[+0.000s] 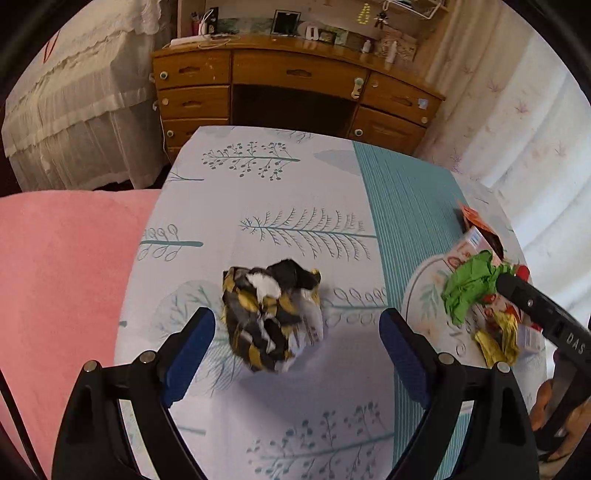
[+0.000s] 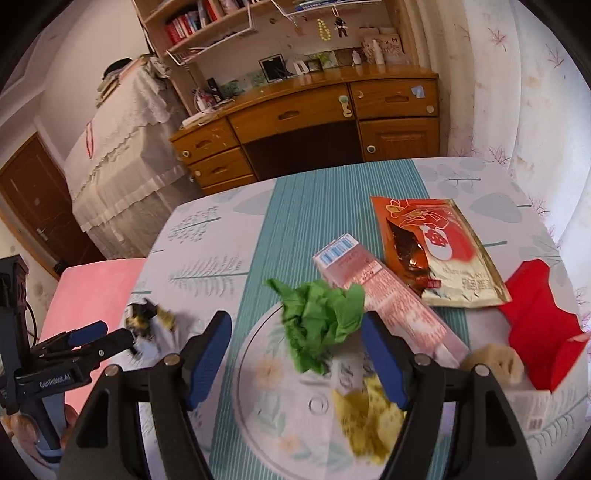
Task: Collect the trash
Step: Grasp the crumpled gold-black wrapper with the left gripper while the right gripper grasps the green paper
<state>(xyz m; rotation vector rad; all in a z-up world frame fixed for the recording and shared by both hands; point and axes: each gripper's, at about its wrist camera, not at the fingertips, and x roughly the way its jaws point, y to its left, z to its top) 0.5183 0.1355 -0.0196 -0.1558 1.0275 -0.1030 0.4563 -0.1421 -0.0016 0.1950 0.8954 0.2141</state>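
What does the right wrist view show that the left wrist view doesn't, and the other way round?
Only the right wrist view shows the red paper, the bookshelf and the door. Only the left wrist view shows the black-and-gold wad sharply, between the open left gripper fingers. Both show the green paper, the plate, the orange packet and the desk.

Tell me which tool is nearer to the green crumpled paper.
Right. The right tool is open with the green crumpled paper between its fingers. The left tool is open around the black and gold wad, off to the paper's left.
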